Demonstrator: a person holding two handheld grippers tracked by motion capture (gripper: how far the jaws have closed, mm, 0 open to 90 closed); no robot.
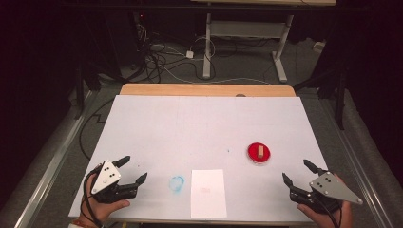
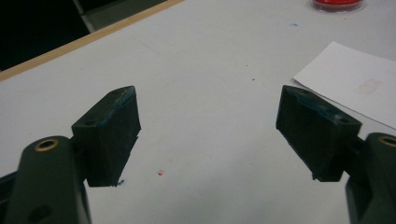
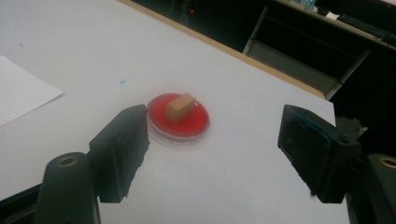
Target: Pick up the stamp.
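Right claw (image 1: pixel 295 172) held low at the near right corner of the white tabletop (image 1: pixel 204 128), black jaws spread wide apart, nothing between them, not touching anything. Seen again from the right gripper view (image 3: pixel 212 154), aimed toward the shallow round red dish (image 3: pixel 179 117), with the dish lying just beyond the jaw tips and nearer the jaw at that view's left. Grey three-cornered plate on top, hand gripping from below.

Small tan wooden block (image 3: pixel 180 107) resting inside the red dish, roughly central, lying flat. In the high view, dish (image 1: pixel 258 153) and block (image 1: pixel 261 151) placed on the right half of the tabletop, a short way ahead and to the left of the right claw.

Left claw (image 1: pixel 132 170) held low at the near left corner, jaws likewise spread wide, empty. Confirmed in the left gripper view (image 2: pixel 208 135): bare tabletop between the pads, bluish traces along the pad edges.

White rectangular sheet of paper (image 1: pixel 208 193) flat near the front edge, between the two claws. Faint blue smudge (image 1: pixel 177 184) on the tabletop just left of the sheet. Strip of bare wood (image 1: pixel 204 89) visible along the far edge.
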